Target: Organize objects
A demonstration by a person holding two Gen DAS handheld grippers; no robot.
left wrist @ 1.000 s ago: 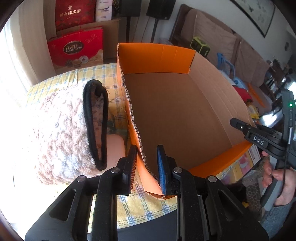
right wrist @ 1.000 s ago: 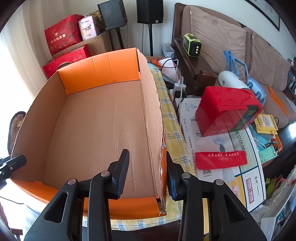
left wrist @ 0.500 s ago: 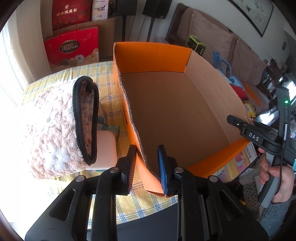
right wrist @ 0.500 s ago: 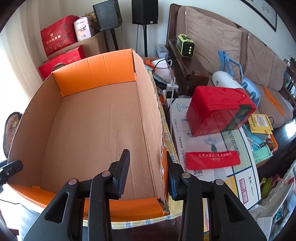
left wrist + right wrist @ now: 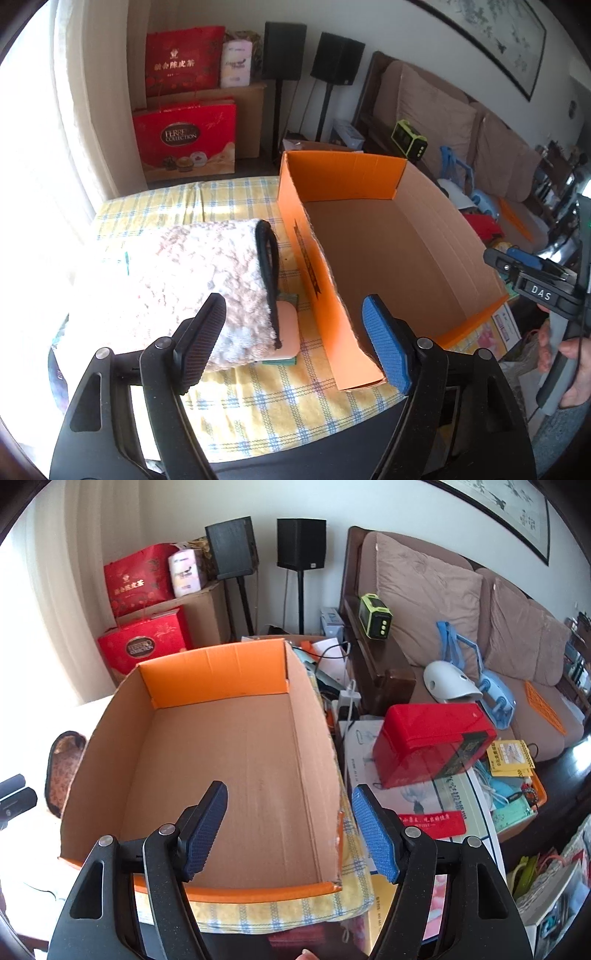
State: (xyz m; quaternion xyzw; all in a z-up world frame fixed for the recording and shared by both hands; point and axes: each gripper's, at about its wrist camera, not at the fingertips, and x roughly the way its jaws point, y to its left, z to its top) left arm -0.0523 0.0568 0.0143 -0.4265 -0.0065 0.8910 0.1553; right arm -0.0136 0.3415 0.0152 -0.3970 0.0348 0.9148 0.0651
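Observation:
An open orange cardboard box (image 5: 388, 258) stands on a yellow checked tablecloth (image 5: 266, 402); it is empty inside and also fills the right wrist view (image 5: 229, 768). My left gripper (image 5: 295, 339) is open, its jaws wide on either side of the box's near left wall corner, not touching it. A fluffy pink slipper with black trim (image 5: 207, 280) lies left of the box, over a pink pad (image 5: 286, 332). My right gripper (image 5: 288, 834) is open over the box's near right corner and empty; it also shows in the left wrist view (image 5: 532, 280).
Red gift bags (image 5: 184, 144) and speakers (image 5: 284, 51) stand at the back. A red box (image 5: 432, 746), papers and clutter lie on the low table to the right. A brown sofa (image 5: 461, 602) runs along the right wall. The slipper's end (image 5: 64, 768) shows left of the box.
Both grippers have opened, letting go of the box walls that they pinched. Both have drawn back and up a little. The box now rests on the tablecloth.

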